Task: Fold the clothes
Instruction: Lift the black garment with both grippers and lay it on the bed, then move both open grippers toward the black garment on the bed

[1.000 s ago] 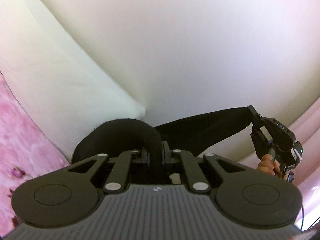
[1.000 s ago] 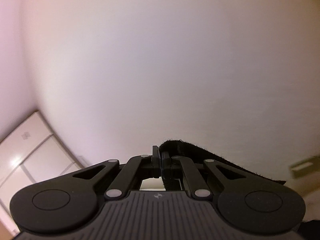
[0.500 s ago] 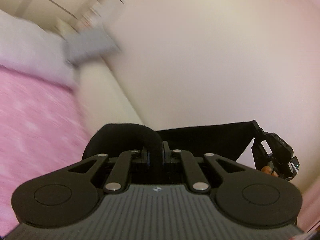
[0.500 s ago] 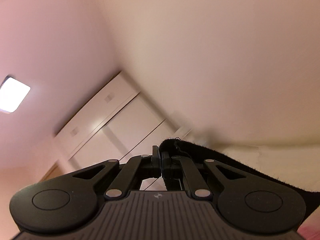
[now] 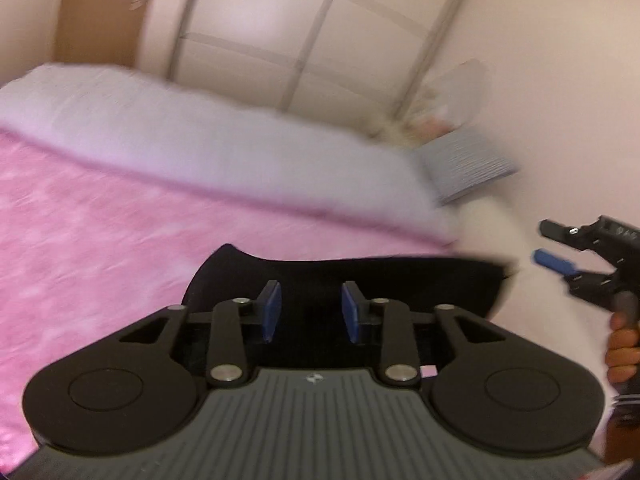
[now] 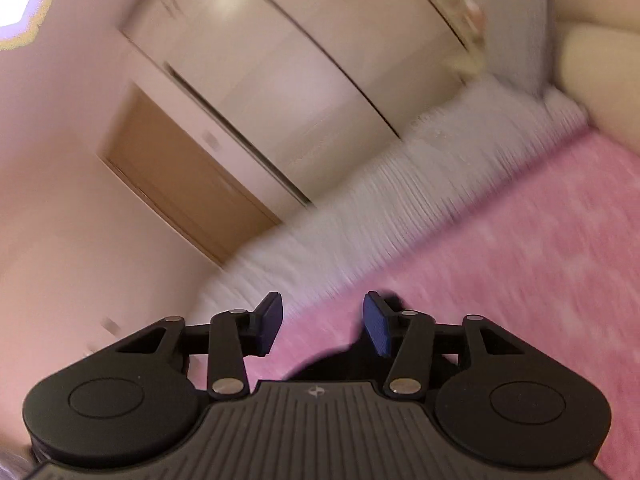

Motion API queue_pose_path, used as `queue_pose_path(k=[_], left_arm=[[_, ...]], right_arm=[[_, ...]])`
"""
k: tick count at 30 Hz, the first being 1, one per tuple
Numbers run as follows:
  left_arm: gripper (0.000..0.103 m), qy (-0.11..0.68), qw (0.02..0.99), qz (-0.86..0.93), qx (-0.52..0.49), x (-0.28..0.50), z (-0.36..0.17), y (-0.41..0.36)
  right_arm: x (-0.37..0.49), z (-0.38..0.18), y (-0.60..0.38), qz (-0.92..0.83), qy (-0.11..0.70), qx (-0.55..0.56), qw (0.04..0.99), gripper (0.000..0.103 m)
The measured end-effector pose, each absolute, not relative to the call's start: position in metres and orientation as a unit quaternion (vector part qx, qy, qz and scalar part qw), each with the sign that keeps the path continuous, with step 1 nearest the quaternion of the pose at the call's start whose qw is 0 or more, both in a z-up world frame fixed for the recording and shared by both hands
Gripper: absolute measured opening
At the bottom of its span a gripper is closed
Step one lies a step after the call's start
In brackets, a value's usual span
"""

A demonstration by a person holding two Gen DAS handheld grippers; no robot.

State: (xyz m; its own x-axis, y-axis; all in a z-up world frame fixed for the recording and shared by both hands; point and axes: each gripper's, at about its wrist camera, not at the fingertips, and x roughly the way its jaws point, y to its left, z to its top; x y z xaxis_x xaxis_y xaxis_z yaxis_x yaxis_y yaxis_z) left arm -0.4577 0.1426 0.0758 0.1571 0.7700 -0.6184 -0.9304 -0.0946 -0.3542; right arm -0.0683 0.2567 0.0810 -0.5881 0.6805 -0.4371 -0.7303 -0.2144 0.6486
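now both claws [image 5: 310, 312] [image 6: 322, 326] apart, black garment [image 5: 360, 276] seemingly loose on pink blanket [image 5: 100, 240]

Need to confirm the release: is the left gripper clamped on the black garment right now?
No: the left gripper stands open, blue pads apart, with the black garment lying loose beyond them.

1. The garment [image 5: 360, 276] lies on the bedspread [image 5: 100, 240], just ahead of the left gripper [image 5: 308, 312].
2. The right gripper [image 5: 560, 248] is off to its right (jaws apart).
3. A blanket [image 5: 180, 136] lies beyond, with the wardrobe [image 5: 320, 40] behind.
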Motion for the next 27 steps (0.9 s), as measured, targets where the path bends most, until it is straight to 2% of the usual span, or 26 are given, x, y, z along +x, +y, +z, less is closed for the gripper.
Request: queue_pose_path(k=[4, 10, 17, 20, 23, 27], left_arm=[[0.027, 0.134, 0.609, 0.658, -0.423, -0.504, 0.036, 0.106], [0.027, 0.138, 0.561, 0.661, -0.48, -0.508, -0.003, 0.021], [0.027, 0.142, 0.549, 0.663, -0.489, -0.495, -0.021, -0.029], [0.032, 0.156, 0.549, 0.666, -0.48, -0.479, -0.022, -0.046], [0.032, 0.175, 0.545, 0.669, -0.474, -0.463, -0.029, -0.067], [0.034, 0.191, 0.547, 0.664, -0.472, -0.439, -0.028, -0.1]], right_arm=[[-0.128, 0.054, 0.231, 0.776, 0.427, -0.112, 0.451, 0.05], [-0.179, 0.02, 0.191, 0.779, 0.408, -0.206, 0.429, 0.051], [-0.194, 0.006, 0.113, 0.785, 0.375, -0.268, 0.413, 0.057], [-0.197, -0.001, 0.08, 0.786, 0.363, -0.292, 0.406, 0.06], [-0.182, -0.01, 0.052, 0.781, 0.363, -0.3, 0.41, 0.065], [-0.161, -0.023, 0.016, 0.772, 0.37, -0.306, 0.416, 0.065]])
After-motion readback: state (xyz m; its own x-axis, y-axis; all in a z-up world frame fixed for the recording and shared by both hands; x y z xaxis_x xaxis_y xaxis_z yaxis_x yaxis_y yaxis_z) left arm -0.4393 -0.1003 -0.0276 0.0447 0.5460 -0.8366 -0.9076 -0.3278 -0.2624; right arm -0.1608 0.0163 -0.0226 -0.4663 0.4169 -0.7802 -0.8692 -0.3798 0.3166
